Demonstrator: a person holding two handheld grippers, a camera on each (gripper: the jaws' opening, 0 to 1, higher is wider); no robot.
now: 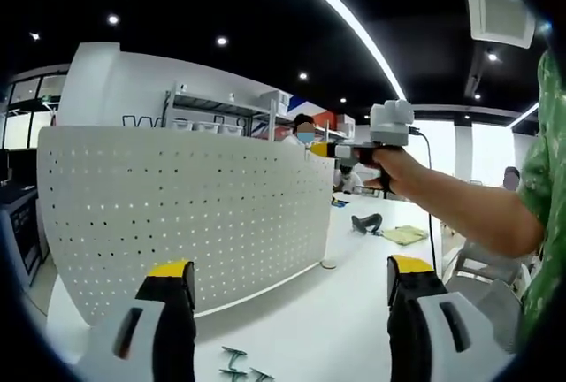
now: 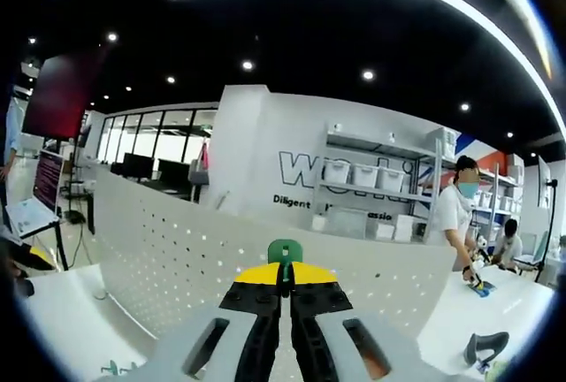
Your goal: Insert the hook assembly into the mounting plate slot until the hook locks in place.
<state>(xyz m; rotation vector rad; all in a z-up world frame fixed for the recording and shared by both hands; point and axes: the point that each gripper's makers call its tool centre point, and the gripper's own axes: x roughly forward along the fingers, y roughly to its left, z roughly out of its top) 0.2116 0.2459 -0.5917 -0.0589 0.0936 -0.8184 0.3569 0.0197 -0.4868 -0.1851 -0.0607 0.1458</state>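
White perforated metal makes up the mounting plate [image 1: 186,214], a pegboard panel that stands upright on the white table [image 1: 354,311] and curves across the left gripper view. The left gripper [image 1: 292,289] rises from the bottom of that view with its yellow-tipped jaws spread wide and nothing between them; the board lies beyond the left jaw and bare tabletop shows through the gap. A few small green hooks [image 1: 237,364] lie on the table near the lower edge, between the two jaws. To the right, a hand [image 1: 398,170] holds the right gripper [image 1: 332,149] raised near the board's top right corner, with a cable trailing behind it and a green patterned sleeve [image 1: 544,179] at the view's edge.

In the right gripper view the right gripper [image 2: 284,278] has its jaws closed together on a green hook assembly [image 2: 285,250], whose rounded end sticks up just past the yellow tips. The pegboard [image 2: 177,249] stretches across behind it; whether the hook touches the board cannot be told. More small green pieces [image 2: 115,367] lie on the table at lower left. A person in a white shirt [image 2: 453,214] stands at a far table on the right, in front of shelving with storage bins [image 2: 363,174]
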